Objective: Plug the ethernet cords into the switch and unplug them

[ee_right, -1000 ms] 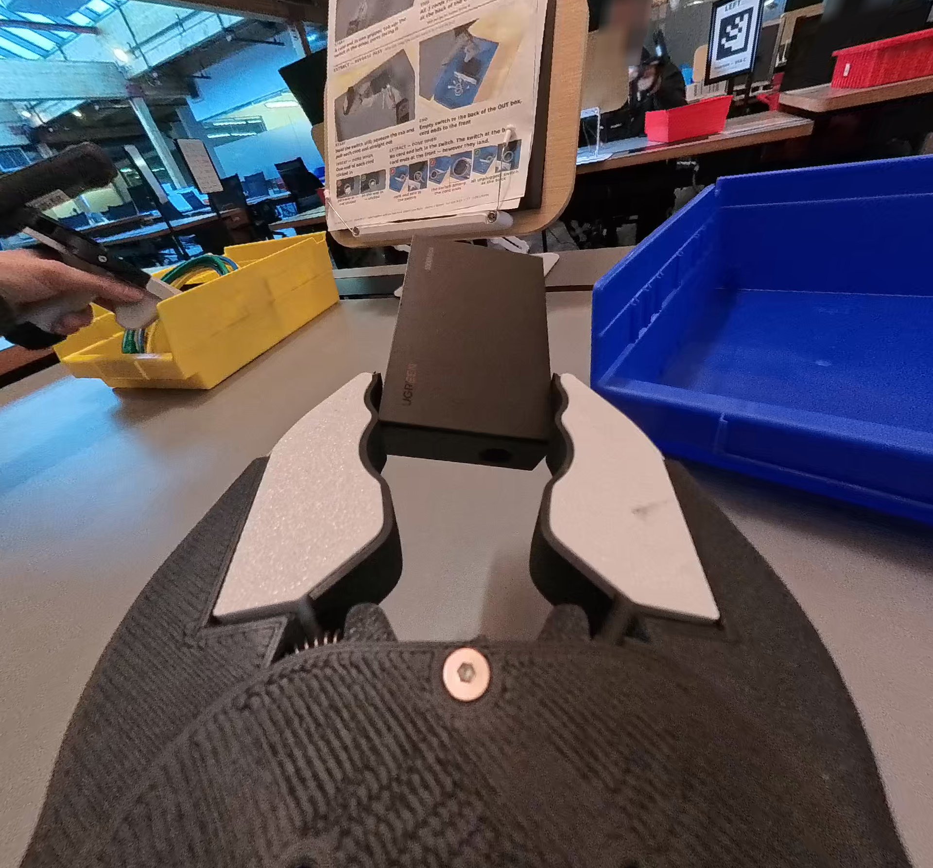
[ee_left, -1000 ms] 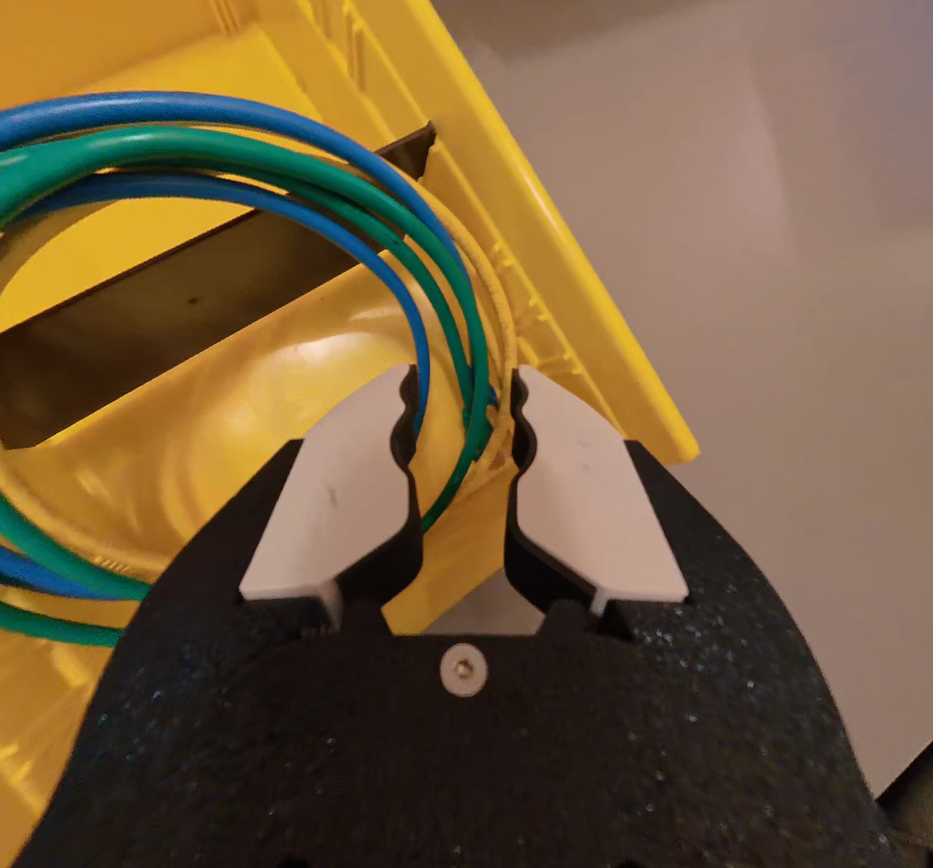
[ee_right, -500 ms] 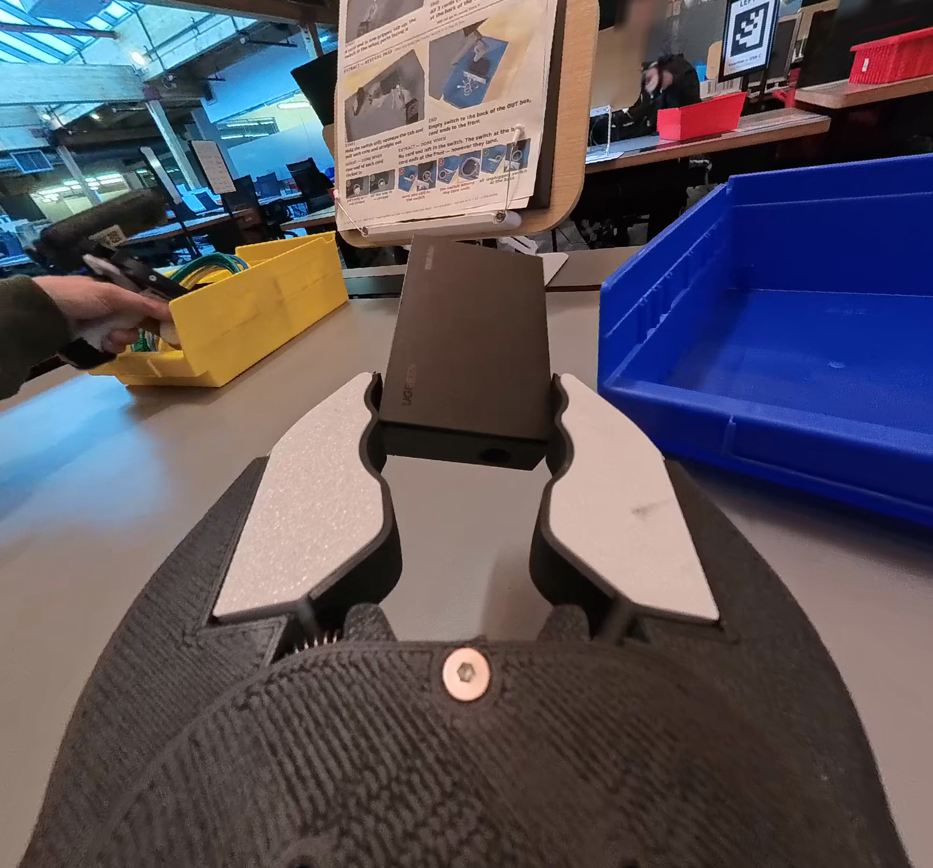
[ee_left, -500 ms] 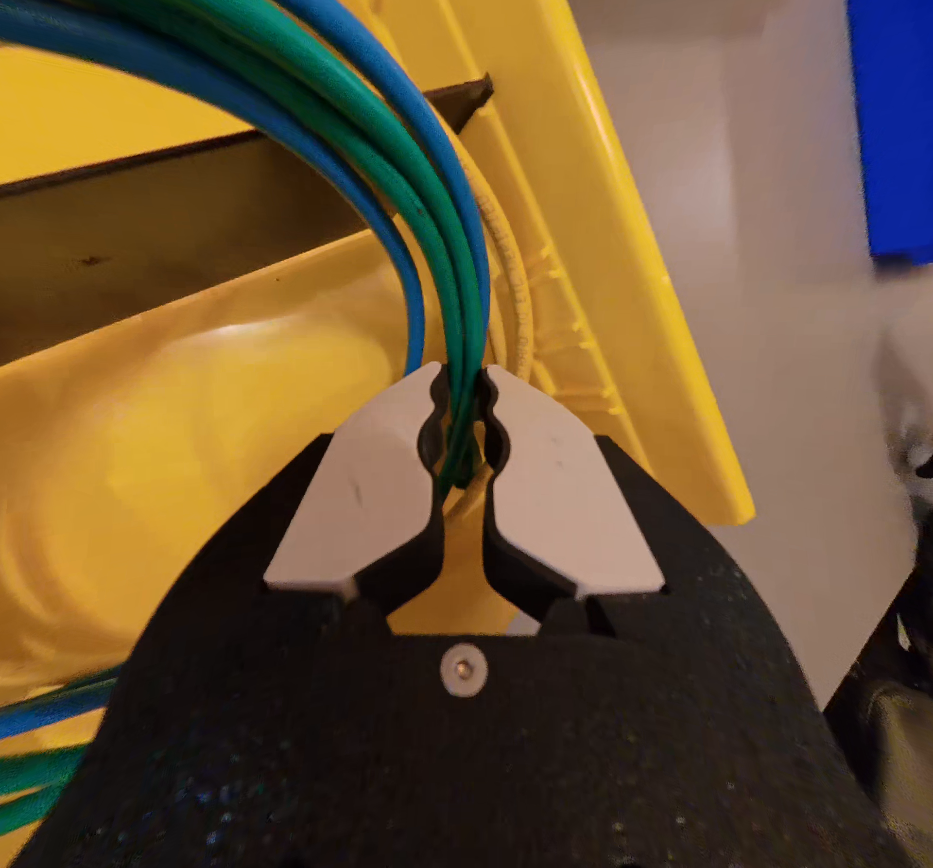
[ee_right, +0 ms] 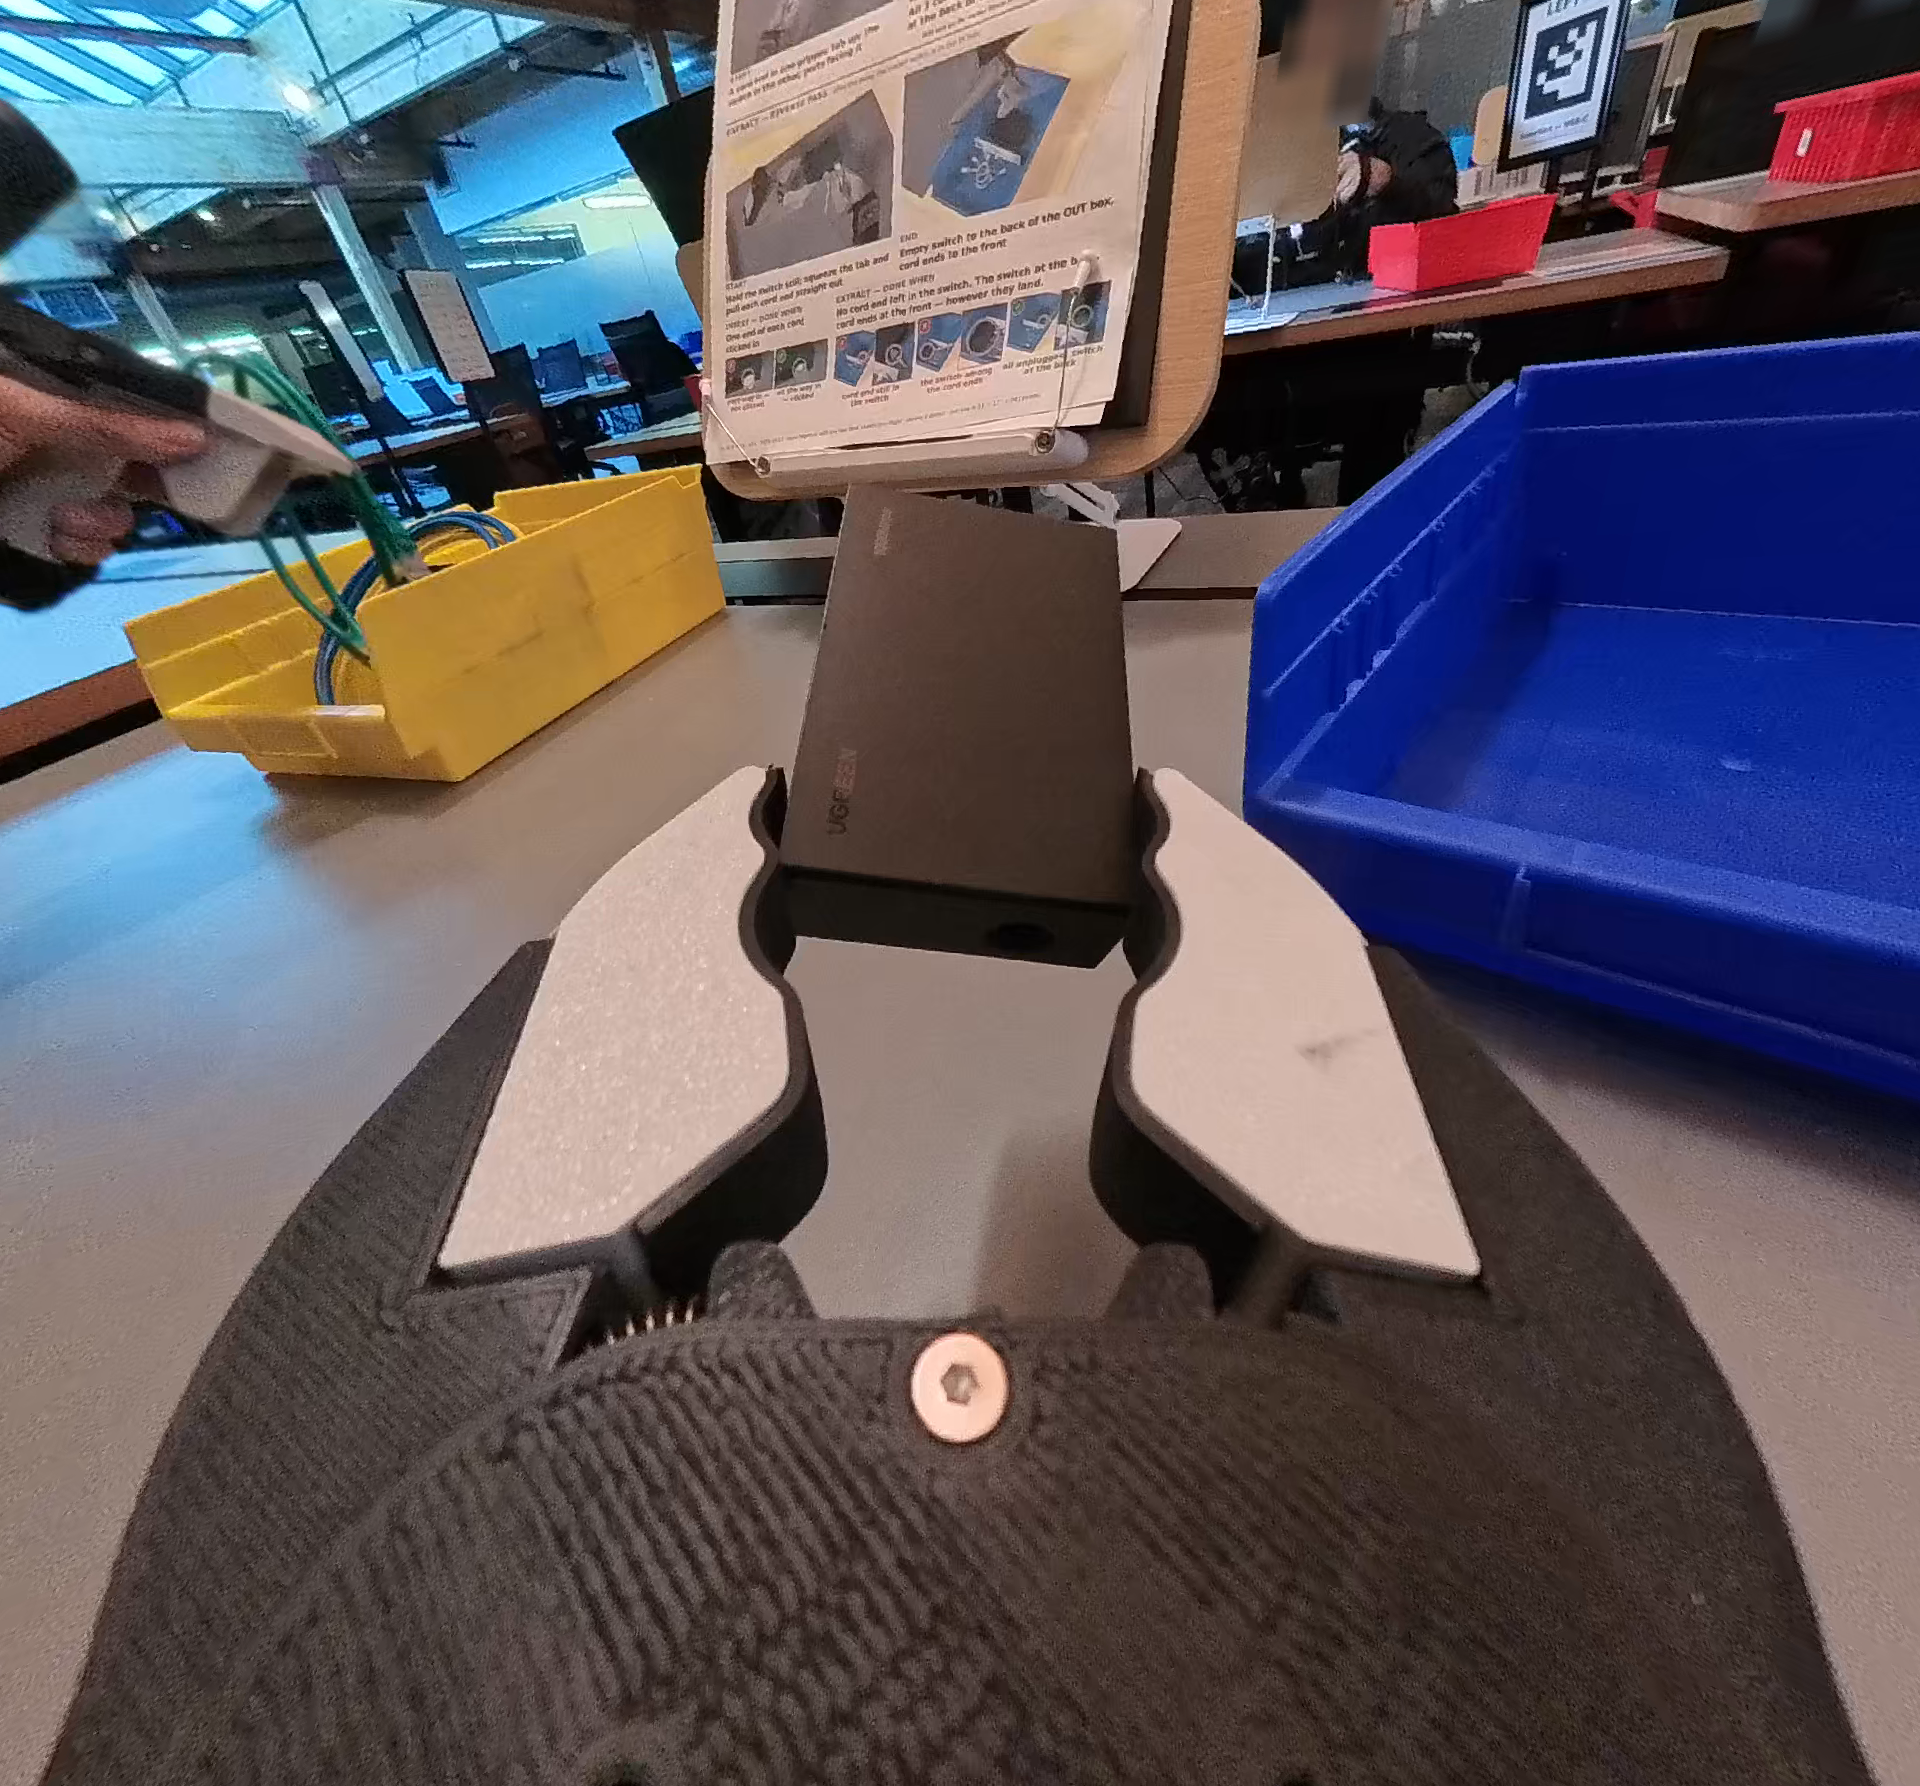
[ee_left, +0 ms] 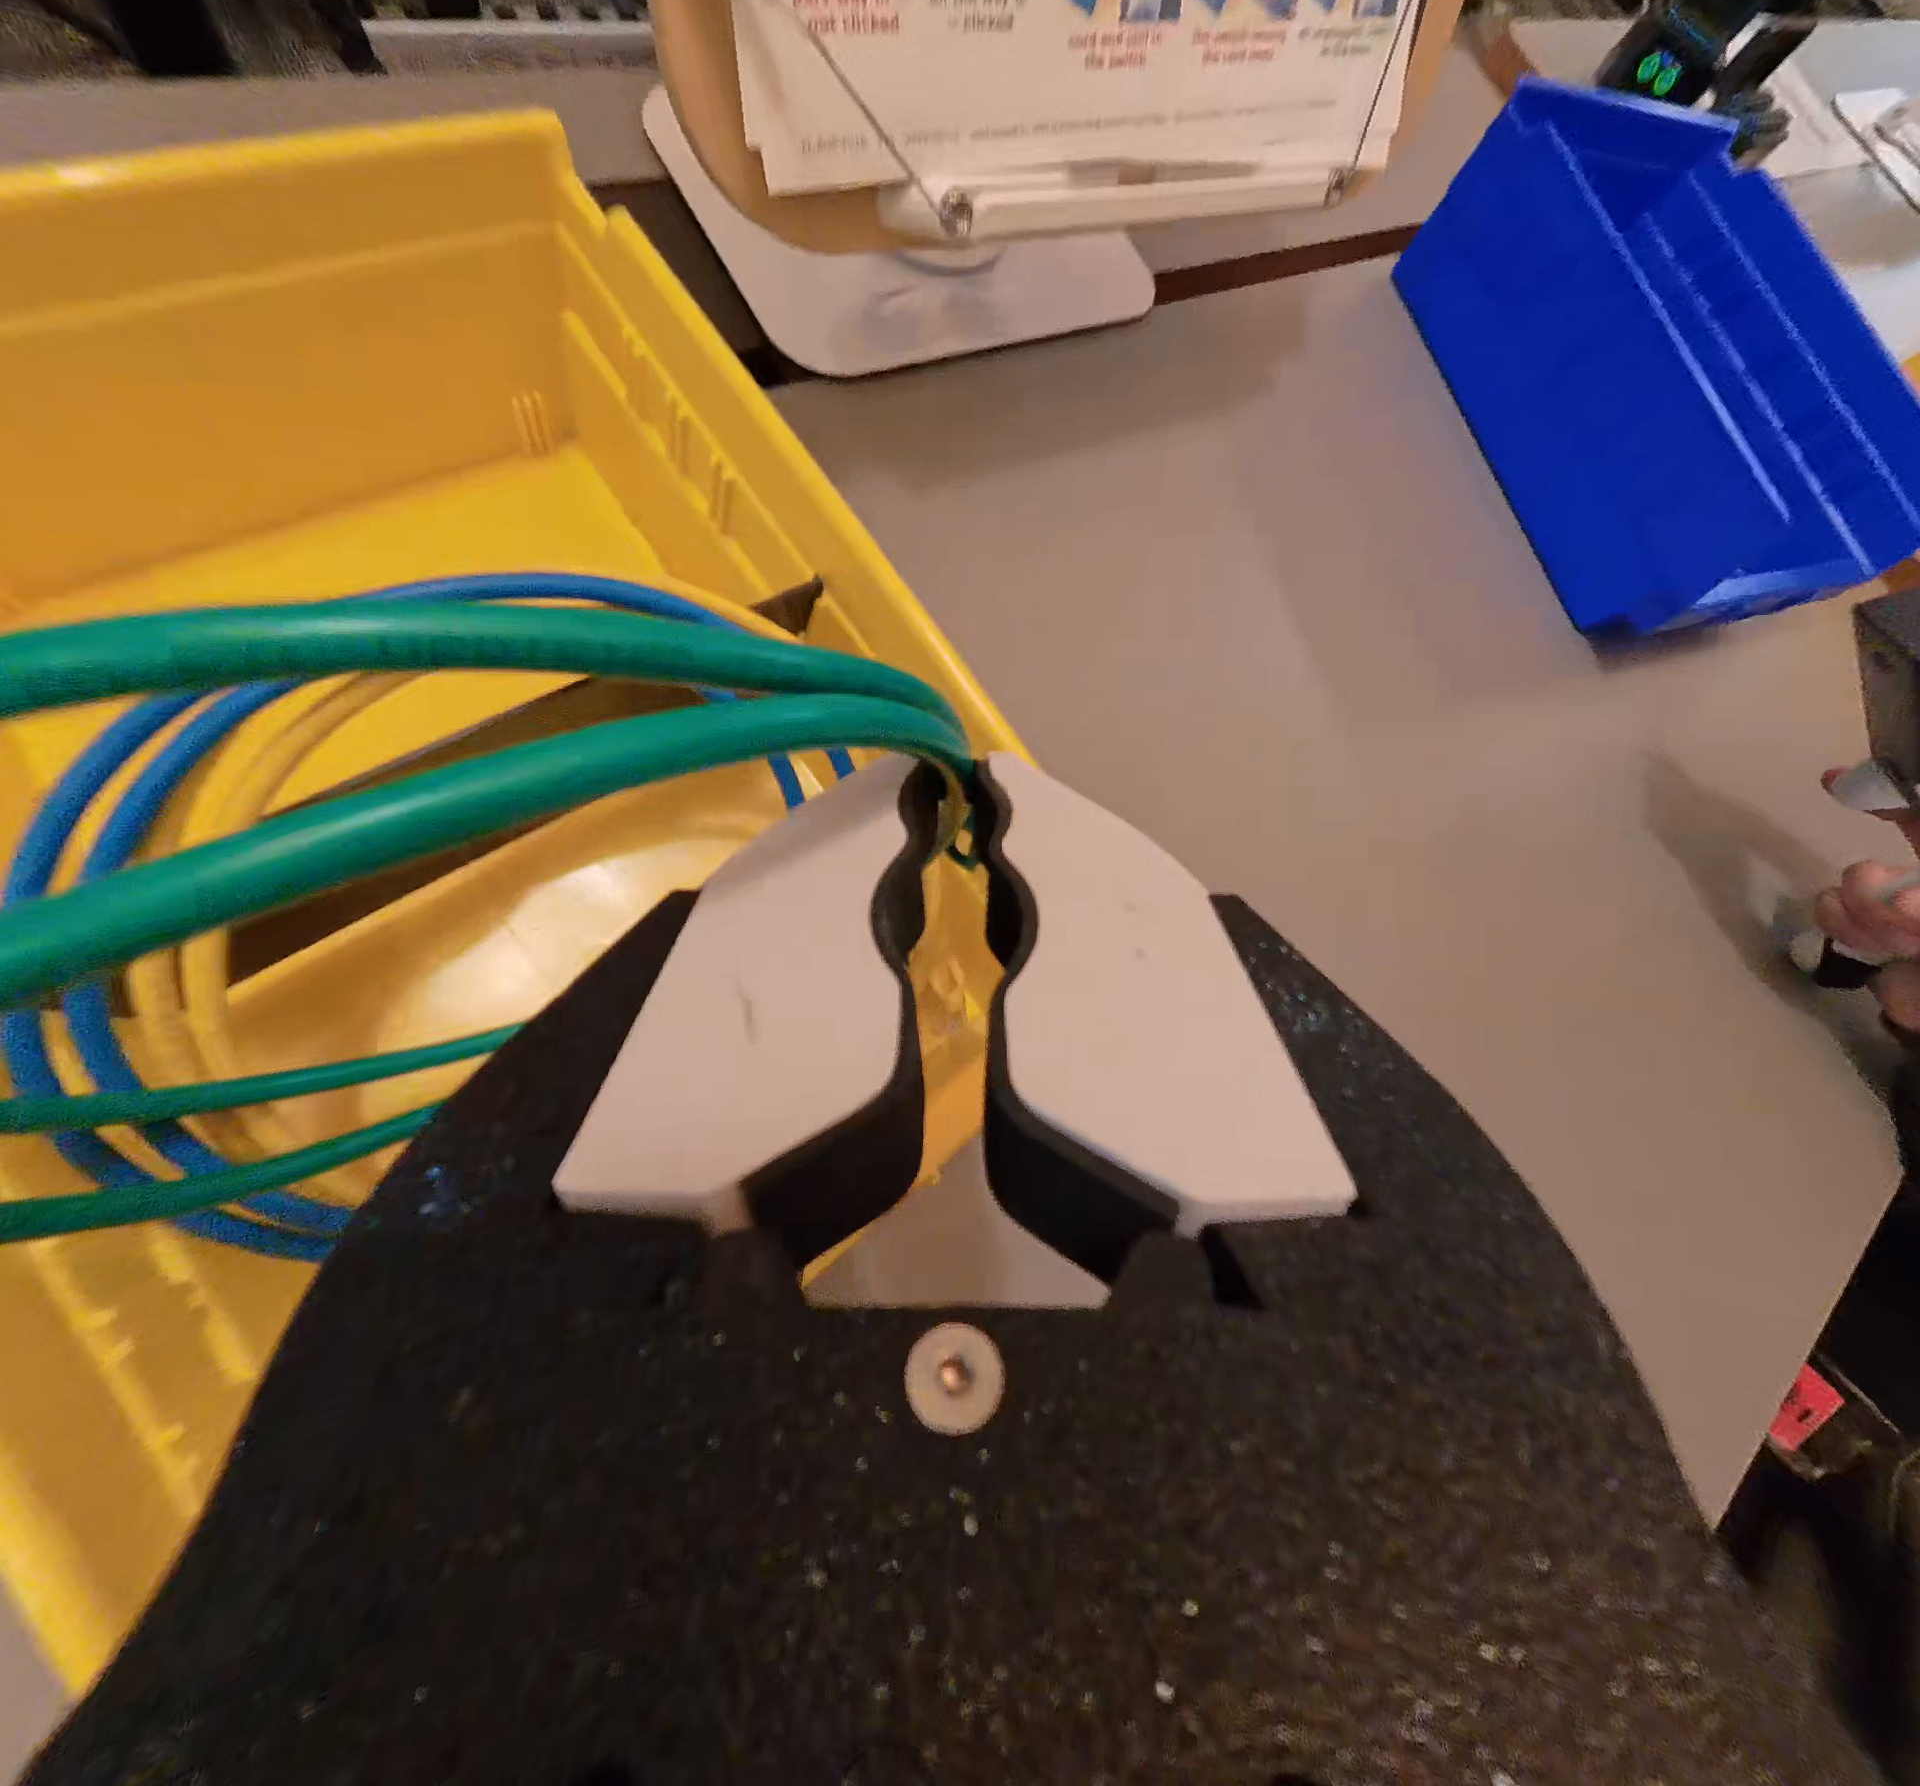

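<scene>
My left gripper is shut on a green ethernet cord and holds its loops raised above the yellow bin. Blue cords and a yellowish cord lie coiled in that bin. My right gripper is shut on the black switch, gripping its near end; the switch points away, tilted up over the grey table. In the right wrist view the left gripper shows far left with the green cord hanging from it into the yellow bin.
An open blue bin stands to the right of the switch; it also shows in the left wrist view. An instruction sheet on a wooden stand stands at the back of the table. Workbenches and red bins are far behind.
The left gripper has closed on the green cord and lifted it up out of the yellow bin, turning toward the table. The right gripper and switch have stayed still.
</scene>
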{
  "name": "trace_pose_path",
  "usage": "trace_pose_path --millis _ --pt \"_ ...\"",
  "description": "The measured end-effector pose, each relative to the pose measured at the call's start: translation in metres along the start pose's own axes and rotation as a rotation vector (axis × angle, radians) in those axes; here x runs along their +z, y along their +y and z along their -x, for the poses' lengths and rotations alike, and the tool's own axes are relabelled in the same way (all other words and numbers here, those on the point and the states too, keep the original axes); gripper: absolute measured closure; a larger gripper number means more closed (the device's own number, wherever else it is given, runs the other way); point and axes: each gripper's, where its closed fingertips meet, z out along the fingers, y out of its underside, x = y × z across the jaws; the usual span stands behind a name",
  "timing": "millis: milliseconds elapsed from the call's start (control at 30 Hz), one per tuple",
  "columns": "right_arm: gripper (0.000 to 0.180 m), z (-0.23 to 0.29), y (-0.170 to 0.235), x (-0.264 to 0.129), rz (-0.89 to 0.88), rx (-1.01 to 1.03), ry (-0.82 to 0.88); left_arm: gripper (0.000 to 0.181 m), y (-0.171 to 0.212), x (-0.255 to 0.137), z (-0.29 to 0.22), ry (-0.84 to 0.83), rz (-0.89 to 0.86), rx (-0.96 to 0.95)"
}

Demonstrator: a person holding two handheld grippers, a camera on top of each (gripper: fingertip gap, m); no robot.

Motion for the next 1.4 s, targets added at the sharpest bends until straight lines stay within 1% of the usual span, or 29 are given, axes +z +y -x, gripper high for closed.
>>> trace_pose_path --millis 133,200,267,333,400,433,500,600,700,767,800,933,1033,1133,1233,1333,1400 --pt "0.116 0.001 0.0 0.0 0.002 -0.002 -0.004 0.175 -0.013 -0.022 -0.004 -0.03 -0.052 0.048" --pt "0.116 0.0 0.0 0.0 0.002 0.0 -0.003 0.175 -0.024 -0.036 -0.019 0.014 -0.111 0.045" --pt "0.117 0.0 0.0 0.0 0.0 0.002 -0.002 0.175 -0.036 -0.051 -0.043 0.104 -0.175 0.023" --pt "0.116 -0.001 0.0 0.0 -0.003 0.004 0.0 0.175 -0.045 -0.067 -0.085 0.273 -0.237 0.05" --pt "0.116 -0.002 -0.001 -0.001 -0.007 0.008 0.007 0.175 -0.045 -0.078 -0.135 0.451 -0.311 0.128" --pt "0.116 -0.004 -0.003 -0.002 -0.02 0.008 0.016 0.175 -0.039 -0.079 -0.159 0.524 -0.346 0.179" --pt "0.116 -0.007 -0.005 -0.003 -0.036 0.022 0.021 0.175 -0.013 -0.07 -0.202 0.634 -0.396 0.249" --pt "0.116 -0.01 -0.007 -0.005 -0.048 0.013 0.037 0.175 0.041 -0.037 -0.249 0.745 -0.415 0.199" --pt "0.116 -0.009 -0.007 -0.007 -0.051 -0.013 0.039 0.175 0.09 0.008 -0.267 0.718 -0.335 0.137" --pt "0.116 -0.006 -0.006 -0.008 -0.044 -0.02 0.028 0.175 0.112 0.028 -0.273 0.68 -0.303 0.078" --pt "0.116 -0.006 -0.006 -0.009 -0.045 -0.026 0.029 0.175 0.116 0.031 -0.275 0.672 -0.313 0.045" --pt "0.116 -0.004 -0.006 -0.009 -0.045 -0.031 0.018 0.175 0.123 0.023 -0.268 0.593 -0.38 -0.051" --pt "0.116 -0.005 -0.006 -0.009 -0.044 -0.024 0.018 0.175 0.14 0.014 -0.256 0.505 -0.352 -0.081" --pt "0.116 -0.004 -0.006 -0.009 -0.044 -0.026 0.015 0.174 0.171 0.009 -0.247 0.437 -0.264 -0.113" --pt "0.116 -0.004 -0.005 -0.009 -0.039 -0.029 0.013 0.174 0.199 0.005 -0.239 0.426 -0.148 -0.248" --pt "0.116 -0.003 -0.005 -0.008 -0.036 -0.032 0.011 0.173 0.222 0.001 -0.244 0.491 -0.009 -0.341" --pt "0.116 -0.002 -0.005 -0.008 -0.034 -0.034 0.008 0.169 0.232 -0.003 -0.251 0.528 0.054 -0.33"
